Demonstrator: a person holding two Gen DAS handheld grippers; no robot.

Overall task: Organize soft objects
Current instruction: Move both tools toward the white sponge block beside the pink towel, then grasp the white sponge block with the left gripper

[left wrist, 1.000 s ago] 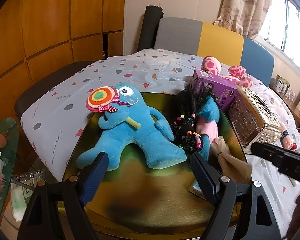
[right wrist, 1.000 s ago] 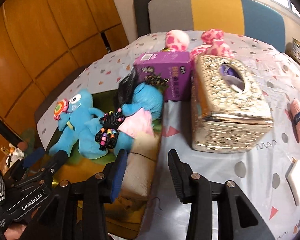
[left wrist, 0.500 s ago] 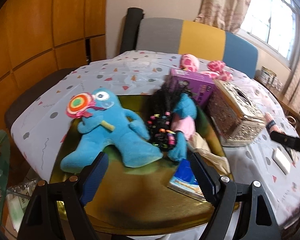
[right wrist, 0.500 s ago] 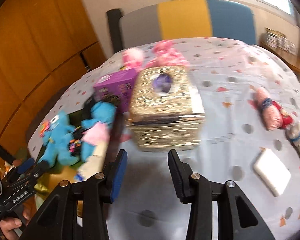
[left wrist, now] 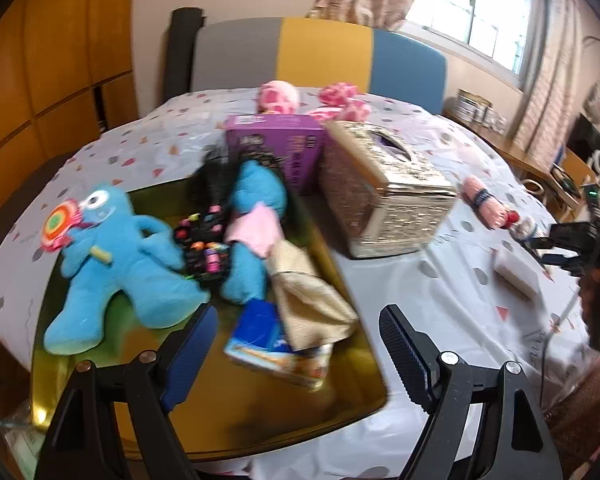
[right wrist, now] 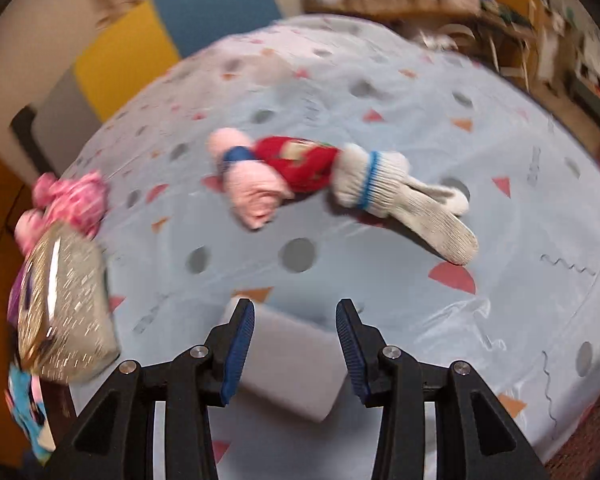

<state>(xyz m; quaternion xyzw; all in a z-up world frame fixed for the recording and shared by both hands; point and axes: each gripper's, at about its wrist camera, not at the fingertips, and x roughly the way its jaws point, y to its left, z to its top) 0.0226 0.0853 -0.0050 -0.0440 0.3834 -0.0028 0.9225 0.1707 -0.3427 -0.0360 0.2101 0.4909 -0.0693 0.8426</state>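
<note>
A blue plush monster with a lollipop (left wrist: 116,256) and a blue doll with black beaded hair (left wrist: 244,228) lie on a gold tray (left wrist: 260,408), with a beige cloth (left wrist: 308,296) and a blue packet (left wrist: 260,340). My left gripper (left wrist: 296,344) is open and empty above the tray's near part. My right gripper (right wrist: 294,340) is open and empty over a white sponge block (right wrist: 292,368). Beyond it lie a pink and red sock roll (right wrist: 276,172) and a white glove (right wrist: 404,196). A pink spotted plush (right wrist: 68,200) lies far left.
A gold tissue box (left wrist: 384,192) and a purple box (left wrist: 280,152) stand beside the tray on the dotted tablecloth (right wrist: 380,92). A grey, yellow and blue chair back (left wrist: 312,56) stands behind the table. The right gripper's body (left wrist: 580,240) shows at the right edge.
My right gripper has swung right, from the tray and tissue box to the sponge block and sock roll. My left gripper has pulled back and turned right. Both stay open.
</note>
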